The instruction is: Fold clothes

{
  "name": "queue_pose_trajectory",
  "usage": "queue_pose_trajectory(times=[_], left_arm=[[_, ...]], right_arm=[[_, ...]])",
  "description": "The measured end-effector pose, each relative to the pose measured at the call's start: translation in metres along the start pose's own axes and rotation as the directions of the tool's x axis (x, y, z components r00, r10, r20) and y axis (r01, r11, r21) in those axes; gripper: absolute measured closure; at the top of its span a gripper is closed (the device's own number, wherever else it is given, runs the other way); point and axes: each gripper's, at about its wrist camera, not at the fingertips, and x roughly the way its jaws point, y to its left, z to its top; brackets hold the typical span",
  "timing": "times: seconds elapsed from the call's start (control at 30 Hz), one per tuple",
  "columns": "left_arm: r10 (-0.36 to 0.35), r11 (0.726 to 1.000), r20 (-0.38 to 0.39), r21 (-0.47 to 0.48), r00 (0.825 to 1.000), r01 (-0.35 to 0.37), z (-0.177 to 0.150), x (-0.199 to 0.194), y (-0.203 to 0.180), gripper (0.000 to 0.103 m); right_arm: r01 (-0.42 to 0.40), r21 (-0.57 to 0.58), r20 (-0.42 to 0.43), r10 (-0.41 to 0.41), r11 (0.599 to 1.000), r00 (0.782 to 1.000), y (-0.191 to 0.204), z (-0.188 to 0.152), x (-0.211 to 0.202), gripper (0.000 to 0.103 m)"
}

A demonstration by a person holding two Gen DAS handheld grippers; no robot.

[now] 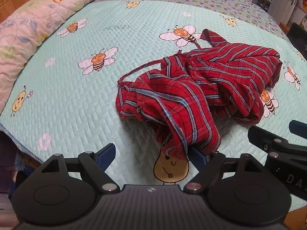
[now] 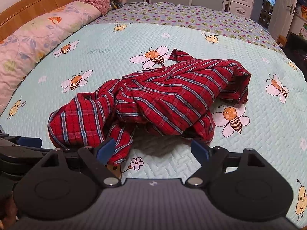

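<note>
One red plaid garment (image 2: 153, 99) lies crumpled mid-bed on the bee quilt (image 1: 76, 103). Both my left gripper (image 1: 153, 153) and right gripper (image 2: 153, 149) are spread, holding nothing. Soft, light, floppy; I'd pinch near hems.

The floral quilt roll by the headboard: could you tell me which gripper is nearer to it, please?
Left. The left gripper lies towards the floral quilt roll; the right gripper sits beyond the left one, farther off.

Soft woven plaid garment (image 2: 153, 95), matt quilted bedspread (image 2: 115, 44), glossy wooden headboard (image 2: 38, 5)
</note>
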Motion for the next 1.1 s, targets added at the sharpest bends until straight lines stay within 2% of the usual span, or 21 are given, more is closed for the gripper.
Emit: queue_pose_trajectory(times=[1.1], left_arm=[[0.005, 1.0, -0.02, -0.001, 1.0, -0.005, -0.0104, 0.0031, 0.0017, 0.018]], right_arm=[[0.021, 0.004, -0.015, -0.021, 1.0, 1.0, 0.0063, -0.0073, 0.0028, 0.017]])
